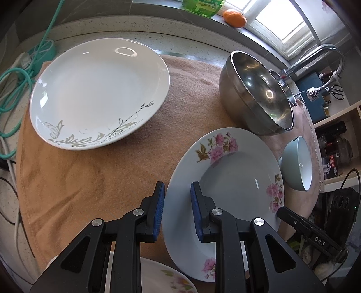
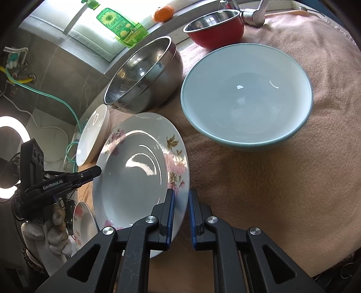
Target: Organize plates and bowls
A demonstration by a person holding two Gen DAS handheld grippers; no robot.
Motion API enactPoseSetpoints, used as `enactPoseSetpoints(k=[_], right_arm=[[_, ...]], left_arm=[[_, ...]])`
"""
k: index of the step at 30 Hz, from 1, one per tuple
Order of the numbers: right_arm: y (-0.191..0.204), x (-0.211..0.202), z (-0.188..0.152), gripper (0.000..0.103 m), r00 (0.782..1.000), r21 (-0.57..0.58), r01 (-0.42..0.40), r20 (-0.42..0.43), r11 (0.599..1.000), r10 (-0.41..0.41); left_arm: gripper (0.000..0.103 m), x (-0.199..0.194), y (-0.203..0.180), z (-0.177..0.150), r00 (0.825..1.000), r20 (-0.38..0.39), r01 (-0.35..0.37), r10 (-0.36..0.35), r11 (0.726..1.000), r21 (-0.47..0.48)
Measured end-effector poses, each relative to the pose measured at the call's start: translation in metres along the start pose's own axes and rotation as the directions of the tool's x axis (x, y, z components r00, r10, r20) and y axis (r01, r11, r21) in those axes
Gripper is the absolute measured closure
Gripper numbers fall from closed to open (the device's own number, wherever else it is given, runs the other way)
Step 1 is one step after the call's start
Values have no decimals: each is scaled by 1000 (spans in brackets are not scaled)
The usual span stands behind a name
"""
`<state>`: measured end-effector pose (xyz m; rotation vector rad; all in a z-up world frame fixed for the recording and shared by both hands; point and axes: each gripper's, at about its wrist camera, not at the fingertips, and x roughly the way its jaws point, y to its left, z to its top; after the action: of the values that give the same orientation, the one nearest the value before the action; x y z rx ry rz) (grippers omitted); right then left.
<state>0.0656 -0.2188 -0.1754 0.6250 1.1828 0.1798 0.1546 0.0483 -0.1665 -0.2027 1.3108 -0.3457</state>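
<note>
A white deep plate with pink flowers (image 1: 237, 175) (image 2: 135, 171) lies on the towel between both grippers. My left gripper (image 1: 177, 197) straddles its left rim with a gap between the pads. My right gripper (image 2: 181, 204) straddles its right rim the same way. A larger white plate with a grey leaf pattern (image 1: 99, 90) (image 2: 92, 137) lies to the left. A steel bowl (image 1: 257, 92) (image 2: 144, 74) stands behind. A pale blue bowl (image 2: 246, 94) (image 1: 297, 164) sits to the right. A red bowl (image 2: 214, 28) stands farther back. Another flowered plate (image 1: 162, 279) (image 2: 82, 220) lies near the front edge.
An orange-brown towel (image 1: 90, 180) and a pink towel (image 2: 270, 180) cover the counter. Teal cables and a power strip (image 1: 33, 56) lie at the left. A faucet (image 1: 315, 58), an orange (image 1: 234, 18) and a green bottle (image 2: 119, 27) are at the back by the window.
</note>
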Motion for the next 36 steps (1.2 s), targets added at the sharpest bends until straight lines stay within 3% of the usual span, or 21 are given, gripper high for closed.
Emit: enactPoseSetpoints(k=[36], right_arm=[[-25,-30,-25,91,999,29,46,14,998,-47]], left_arm=[[82,3,-37,-41,998,-54,42,-41,999,10]])
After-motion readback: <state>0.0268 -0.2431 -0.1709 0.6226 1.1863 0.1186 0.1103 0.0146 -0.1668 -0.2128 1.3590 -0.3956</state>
